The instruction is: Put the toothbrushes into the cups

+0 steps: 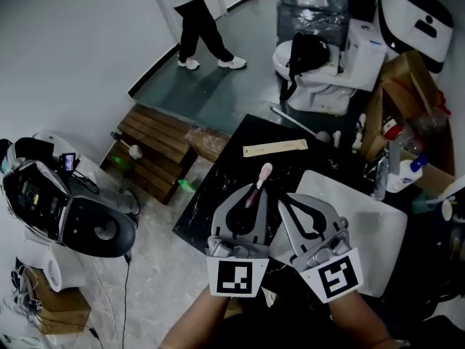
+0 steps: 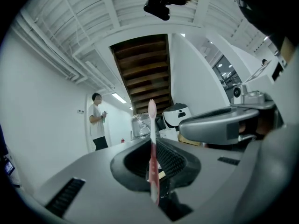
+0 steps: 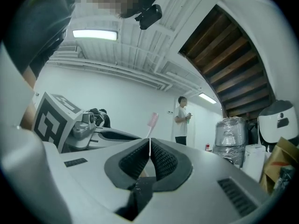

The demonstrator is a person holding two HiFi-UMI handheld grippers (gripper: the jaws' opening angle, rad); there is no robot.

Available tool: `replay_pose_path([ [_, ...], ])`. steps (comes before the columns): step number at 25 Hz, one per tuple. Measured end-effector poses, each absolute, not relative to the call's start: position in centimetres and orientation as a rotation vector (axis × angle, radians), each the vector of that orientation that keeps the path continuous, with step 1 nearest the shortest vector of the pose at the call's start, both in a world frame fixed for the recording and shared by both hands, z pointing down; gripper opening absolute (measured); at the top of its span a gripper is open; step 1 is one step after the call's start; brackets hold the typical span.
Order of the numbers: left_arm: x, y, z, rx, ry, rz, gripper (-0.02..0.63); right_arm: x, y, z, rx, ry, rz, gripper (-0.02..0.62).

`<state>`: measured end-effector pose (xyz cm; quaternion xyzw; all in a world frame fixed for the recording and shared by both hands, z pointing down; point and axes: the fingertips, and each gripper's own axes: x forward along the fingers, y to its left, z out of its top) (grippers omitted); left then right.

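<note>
Clamping a pink toothbrush (image 1: 263,174), the left tongs (image 1: 252,192) hover beside the clenched, empty right tongs (image 1: 288,201).

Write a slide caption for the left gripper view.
Left gripper shut on a pink toothbrush, its head sticking out past the jaws; a person stands beyond.

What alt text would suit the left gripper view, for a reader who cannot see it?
The left gripper grips a pink toothbrush between its jaws, upright in the picture, brush head on top. The right gripper shows at the right, and a person stands far back by a white wall.
</note>
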<state>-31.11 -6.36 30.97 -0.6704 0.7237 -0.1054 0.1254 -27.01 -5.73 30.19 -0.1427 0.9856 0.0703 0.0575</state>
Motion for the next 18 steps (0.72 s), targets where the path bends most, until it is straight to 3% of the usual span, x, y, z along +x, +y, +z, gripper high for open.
replay_pose_path([
  [9,-29.8,-7.4,29.9,-2.034,1.964,-0.308,0.040,-25.5,-6.9,29.6,-0.600,2.965,0.256,0.034],
  [18,-25.4,-10.0,29.2,-2.278,1.653,-0.254,0.040,-21.1,-9.6,29.3,-1.059,2.891,0.297,0.034],
])
